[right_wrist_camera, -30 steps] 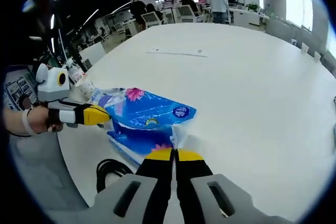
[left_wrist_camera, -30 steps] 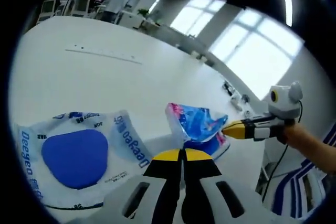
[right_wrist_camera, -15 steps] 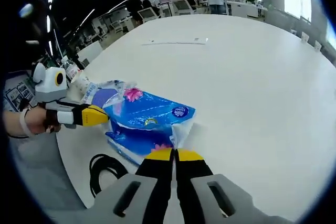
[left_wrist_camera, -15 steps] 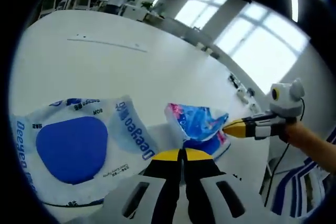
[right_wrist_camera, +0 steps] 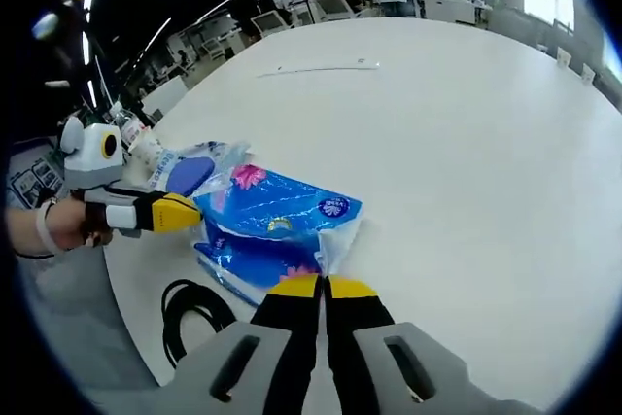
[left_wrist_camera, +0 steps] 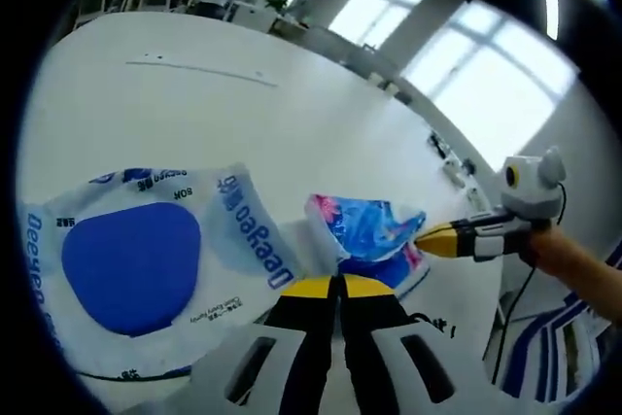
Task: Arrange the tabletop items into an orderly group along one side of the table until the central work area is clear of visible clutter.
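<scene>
blue tissue pack: soft, crinkly, light | right gripper and left gripper fingers pinched on its wrapper | grab corners

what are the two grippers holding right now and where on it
Both grip the blue floral pack: the right gripper pinches its near wrapper end, the left gripper its opposite end.
</scene>
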A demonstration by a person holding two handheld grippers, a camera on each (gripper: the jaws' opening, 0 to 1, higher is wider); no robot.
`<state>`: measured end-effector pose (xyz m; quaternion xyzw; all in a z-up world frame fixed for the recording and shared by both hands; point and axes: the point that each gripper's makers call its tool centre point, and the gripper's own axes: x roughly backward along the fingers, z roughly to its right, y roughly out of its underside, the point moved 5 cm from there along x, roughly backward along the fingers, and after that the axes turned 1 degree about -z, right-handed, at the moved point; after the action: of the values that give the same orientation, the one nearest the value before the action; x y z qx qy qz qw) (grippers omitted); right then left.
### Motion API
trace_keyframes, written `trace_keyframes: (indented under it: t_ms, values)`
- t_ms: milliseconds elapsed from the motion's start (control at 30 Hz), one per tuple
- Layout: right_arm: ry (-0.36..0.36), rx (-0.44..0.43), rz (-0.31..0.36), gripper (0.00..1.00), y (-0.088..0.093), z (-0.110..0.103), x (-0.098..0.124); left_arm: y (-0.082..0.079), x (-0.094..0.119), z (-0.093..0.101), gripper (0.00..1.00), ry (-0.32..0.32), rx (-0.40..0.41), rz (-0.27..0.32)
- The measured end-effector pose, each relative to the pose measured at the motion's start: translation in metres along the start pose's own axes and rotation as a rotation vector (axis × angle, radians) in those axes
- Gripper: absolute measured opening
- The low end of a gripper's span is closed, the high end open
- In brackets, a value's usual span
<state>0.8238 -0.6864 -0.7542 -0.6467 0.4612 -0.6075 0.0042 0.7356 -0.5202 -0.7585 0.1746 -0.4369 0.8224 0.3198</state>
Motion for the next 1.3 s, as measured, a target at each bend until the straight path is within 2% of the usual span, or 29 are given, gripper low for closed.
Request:
trace_keyframes:
  t_ms: [667,833,1300]
  values:
    - [-0.003,-0.026,0.013,0.00,0.0075,-0.0011,-0.0035,0.0052,-0.0031,-0.0032,0.00,-0.014,0.030,0.004]
    - [0.004,0.008,0.004,0.01,0.0080,-0.0019,-0.0033,0.0066,-0.0034,-0.0030,0.00,-0.013,0.030,0.007]
    - [0.008,0.000,0.011,0.01,0.0063,0.0006,-0.0029,0.0039,-0.0030,0.0000,0.01,-0.008,0.040,0.028]
